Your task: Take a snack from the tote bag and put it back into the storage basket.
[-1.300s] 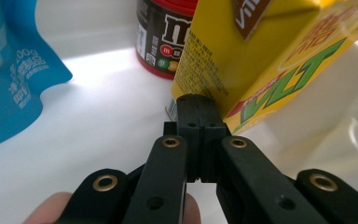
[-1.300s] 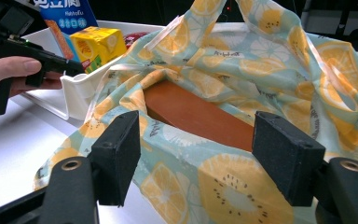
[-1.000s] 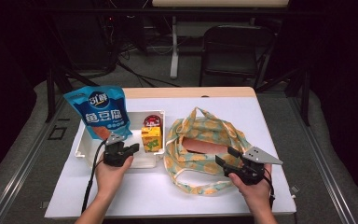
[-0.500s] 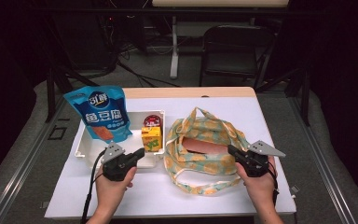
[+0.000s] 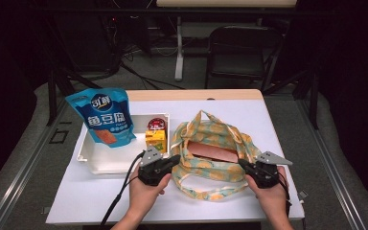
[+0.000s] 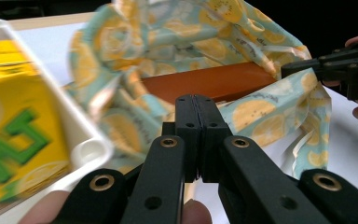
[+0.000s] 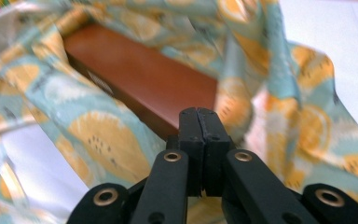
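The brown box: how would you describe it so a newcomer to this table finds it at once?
Start at the white table and go to the lemon-print cloth bag lying right of the white tray. Inside the bag's open mouth lies the brown box, long and flat. It is the one plain reddish-brown thing there, unlike the yellow carton and the blue pouch in the tray.

Bag [image 5: 211, 153] is soft printed cloth, kinda matt. Box [image 5: 214, 152] inside looks smooth brown, slight sheen. Far-left pouch [image 5: 103, 117] is glossy plastic, tray [image 5: 88, 148] smooth white plastic, grippers' jaws matt black.
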Tool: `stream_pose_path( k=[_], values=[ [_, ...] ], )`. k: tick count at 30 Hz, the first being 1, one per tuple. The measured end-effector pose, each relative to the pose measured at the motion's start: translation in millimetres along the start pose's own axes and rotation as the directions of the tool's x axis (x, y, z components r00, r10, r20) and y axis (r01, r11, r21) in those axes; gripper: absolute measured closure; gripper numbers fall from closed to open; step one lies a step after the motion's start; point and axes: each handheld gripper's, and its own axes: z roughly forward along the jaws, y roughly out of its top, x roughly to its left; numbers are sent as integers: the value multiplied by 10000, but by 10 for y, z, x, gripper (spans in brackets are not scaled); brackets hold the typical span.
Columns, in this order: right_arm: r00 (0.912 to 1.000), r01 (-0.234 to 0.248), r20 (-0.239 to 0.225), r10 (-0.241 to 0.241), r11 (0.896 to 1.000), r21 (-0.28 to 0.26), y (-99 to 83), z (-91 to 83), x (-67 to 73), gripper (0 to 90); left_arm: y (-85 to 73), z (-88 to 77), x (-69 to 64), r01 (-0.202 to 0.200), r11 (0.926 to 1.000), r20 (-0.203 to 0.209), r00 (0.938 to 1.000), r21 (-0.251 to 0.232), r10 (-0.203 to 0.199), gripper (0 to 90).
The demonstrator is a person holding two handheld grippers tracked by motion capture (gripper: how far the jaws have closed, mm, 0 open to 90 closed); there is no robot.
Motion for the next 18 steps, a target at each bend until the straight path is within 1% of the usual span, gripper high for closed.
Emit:
stream_pose_path(
  k=[1, 3, 4, 5, 8, 9, 11, 12, 14, 17, 18],
  values=[
    [10000, -24, -41, 25, 9999, 136, -19, 1, -12, 900, 6, 53, -26, -74, 10000, 8, 10000, 25, 74, 889],
    [9999, -89, -81, 91, 9997, 216, -49, 26, -13, 900, 15, 153, -71, -120, 9999, 67, 9999, 125, 119, 888],
    [9999, -97, -65, 99, 9996, 282, -57, 39, -12, 900, 17, 200, -88, -73, 9998, 119, 9999, 161, 71, 886],
    [10000, -73, 11, 72, 9992, 401, -60, 44, -15, 900, 14, 247, -101, -123, 9998, 139, 9998, 182, 121, 882],
    [9997, -167, 202, 156, 9982, 578, -71, 61, -41, 900, -14, 394, -114, -117, 9985, 217, 9997, 538, 106, 882],
    [9992, -193, 356, 169, 9976, 665, -77, 65, -57, 900, -32, 444, -117, -84, 9977, 242, 9997, 673, 68, 880],
    [9985, -409, 399, 382, 9967, 705, -93, 77, -90, 900, -75, 530, -117, -38, 9960, 249, 9997, 895, 15, 880],
    [9977, -493, 512, 452, 9955, 804, -100, 83, -108, 900, -96, 571, -116, -13, 9947, 261, 9997, 1024, -14, 880],
    [9967, -634, 570, 580, 9932, 978, -117, 111, -144, 900, -135, 638, -117, -6, 9912, 241, 9997, 1324, -26, 880],
    [9956, -702, 704, 619, 9899, 1228, -145, 156, -184, 900, -188, 716, -116, -142, 9844, 188, 9998, 1753, 111, 879],
    [9953, -735, 724, 650, 9900, 1207, -150, 155, -190, 900, -198, 723, -118, -185, 9831, 139, 9998, 1822, 163, 879]
  ],
)
